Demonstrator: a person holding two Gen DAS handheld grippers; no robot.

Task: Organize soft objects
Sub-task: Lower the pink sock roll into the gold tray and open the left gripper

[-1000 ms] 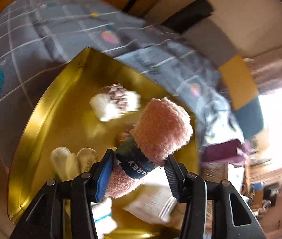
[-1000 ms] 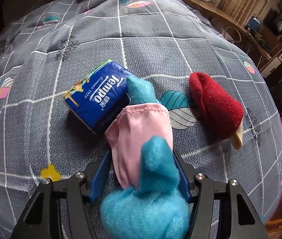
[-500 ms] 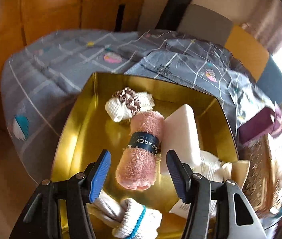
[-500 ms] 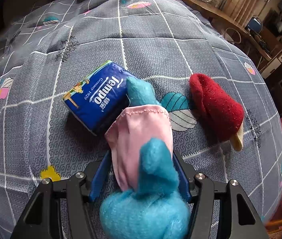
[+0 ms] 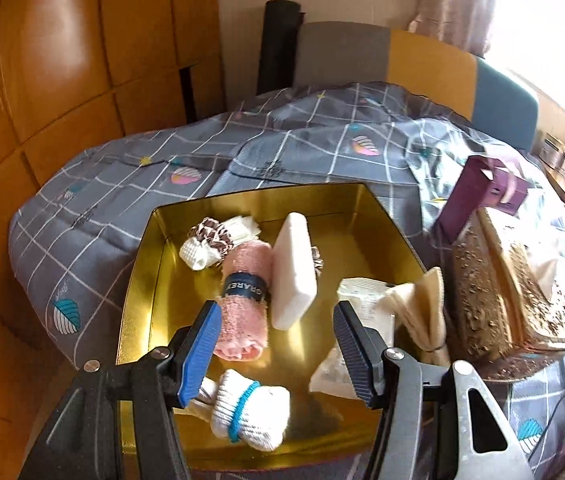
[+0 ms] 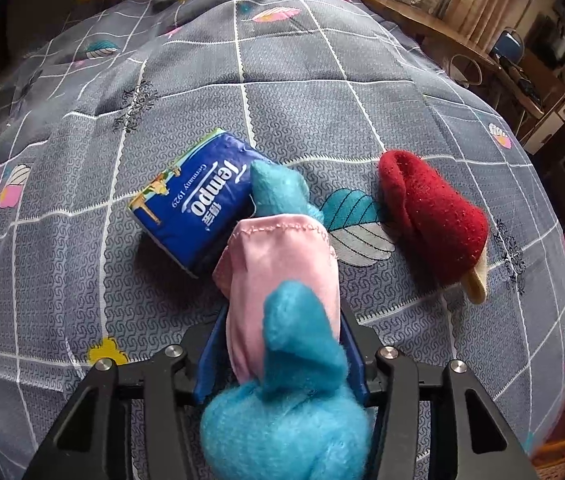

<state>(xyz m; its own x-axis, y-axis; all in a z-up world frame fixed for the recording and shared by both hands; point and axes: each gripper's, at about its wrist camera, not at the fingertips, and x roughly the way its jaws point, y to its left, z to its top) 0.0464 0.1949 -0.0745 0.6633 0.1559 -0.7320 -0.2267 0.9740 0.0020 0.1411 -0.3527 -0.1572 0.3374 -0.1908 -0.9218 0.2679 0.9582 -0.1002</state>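
In the left wrist view, my left gripper [image 5: 276, 320] hangs open and empty above a gold tray [image 5: 138, 280] on the bed. A rolled pink towel [image 5: 244, 292] with a dark band lies in the tray just past the left pad. A white sponge block [image 5: 294, 268], a brown-patterned sock bundle [image 5: 210, 240] and a white sock roll [image 5: 250, 412] lie around it. In the right wrist view, my right gripper [image 6: 284, 316] is closing on a blue plush toy [image 6: 298, 344] in a pink dress, pads against the fabric. A blue tissue pack [image 6: 194, 204] touches the toy's far end.
A red sock [image 6: 434, 228] lies on the grey checked bedspread [image 6: 322, 80] right of the toy. A purple box [image 5: 478, 196] and a glittery gold box [image 5: 498, 292] stand right of the tray. Cream cloths [image 5: 422, 312] hang over its right rim. Wooden panels [image 5: 62, 80] rise beyond the bed.
My left gripper let go of the pink towel roll, which now lies in the tray, then drew back, rose and rolled level. The right jaws have narrowed on the plush toy.
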